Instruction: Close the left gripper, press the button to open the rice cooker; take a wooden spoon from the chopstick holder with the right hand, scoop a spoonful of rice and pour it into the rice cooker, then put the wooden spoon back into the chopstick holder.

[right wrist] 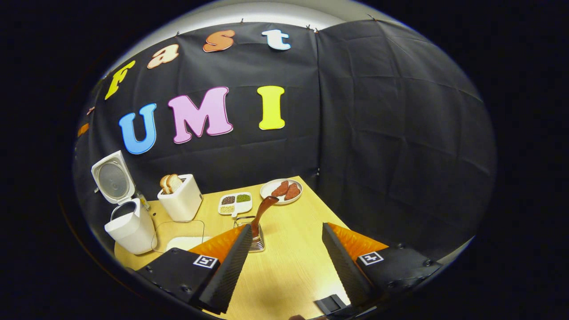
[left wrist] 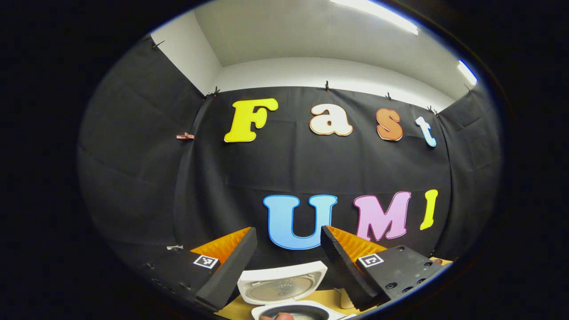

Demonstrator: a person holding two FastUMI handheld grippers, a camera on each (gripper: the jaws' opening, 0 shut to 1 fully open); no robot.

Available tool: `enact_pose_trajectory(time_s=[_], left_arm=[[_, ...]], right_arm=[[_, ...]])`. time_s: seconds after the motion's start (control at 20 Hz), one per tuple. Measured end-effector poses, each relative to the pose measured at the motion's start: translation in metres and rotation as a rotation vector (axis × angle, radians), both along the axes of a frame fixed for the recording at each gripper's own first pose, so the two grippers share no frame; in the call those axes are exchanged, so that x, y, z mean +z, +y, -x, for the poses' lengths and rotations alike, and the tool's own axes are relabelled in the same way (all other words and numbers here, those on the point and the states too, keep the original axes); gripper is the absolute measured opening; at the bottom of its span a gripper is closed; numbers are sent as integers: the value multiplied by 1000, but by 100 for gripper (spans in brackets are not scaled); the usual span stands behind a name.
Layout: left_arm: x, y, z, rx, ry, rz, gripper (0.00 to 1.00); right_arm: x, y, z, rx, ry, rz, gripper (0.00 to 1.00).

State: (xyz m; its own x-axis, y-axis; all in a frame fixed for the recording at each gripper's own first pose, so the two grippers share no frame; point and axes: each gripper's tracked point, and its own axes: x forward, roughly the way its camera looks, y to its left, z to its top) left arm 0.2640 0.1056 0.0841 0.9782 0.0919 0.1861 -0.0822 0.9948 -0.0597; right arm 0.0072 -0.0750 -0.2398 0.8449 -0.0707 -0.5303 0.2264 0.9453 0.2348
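Left gripper view: left gripper [left wrist: 288, 258] fingers apart, nothing between them, pointed at the booth wall. Below them the rice cooker [left wrist: 284, 298] sits with its lid [left wrist: 281, 284] up — inner pot rim visible at the bottom edge.

Right gripper view: right gripper [right wrist: 286, 262] fingers apart, holding nothing, above the wooden table [right wrist: 293, 262]. Wooden spoon [right wrist: 262, 212] stands tilted in the chopstick holder [right wrist: 255, 238], just past the left finger. Rice cooker [right wrist: 124, 213] at the table's far left, lid open and upright. Toaster [right wrist: 180, 200] with bread beside it, clear container [right wrist: 180, 235] with rice in front, divided dish [right wrist: 235, 203] of grains and a plate [right wrist: 281, 190] of sliced food farther back.
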Motion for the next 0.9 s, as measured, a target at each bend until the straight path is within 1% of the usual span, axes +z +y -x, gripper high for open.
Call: enact_pose_trajectory(time_s=[0.1,0.15,0.2,0.25,0.45,0.55,0.65,0.7,0.8,0.9], left_arm=[[-9,4,-24,-6,3,-2,98],[-14,6,-36,-10,8,-8,100],[-22,8,-48,-10,16,-16,100],[-30,10,-60,-8,28,-23,98],[-55,17,-110,25,55,-26,98],[-70,13,-136,31,74,-50,98],[-95,16,-156,89,138,-81,98],[-110,1,-171,119,186,-91,97],[-140,0,-179,145,280,-106,97],[-163,-3,-179,157,355,-91,97]], right_arm=[[2,2,8,9,10,31,98],[3,5,11,10,18,33,99],[4,7,14,9,28,29,99],[4,8,16,2,32,30,99],[8,14,23,6,44,48,99],[11,15,25,8,53,58,99],[14,20,25,7,52,61,99],[15,23,26,10,52,59,99],[14,28,25,22,55,61,99],[13,31,23,36,60,68,99]])
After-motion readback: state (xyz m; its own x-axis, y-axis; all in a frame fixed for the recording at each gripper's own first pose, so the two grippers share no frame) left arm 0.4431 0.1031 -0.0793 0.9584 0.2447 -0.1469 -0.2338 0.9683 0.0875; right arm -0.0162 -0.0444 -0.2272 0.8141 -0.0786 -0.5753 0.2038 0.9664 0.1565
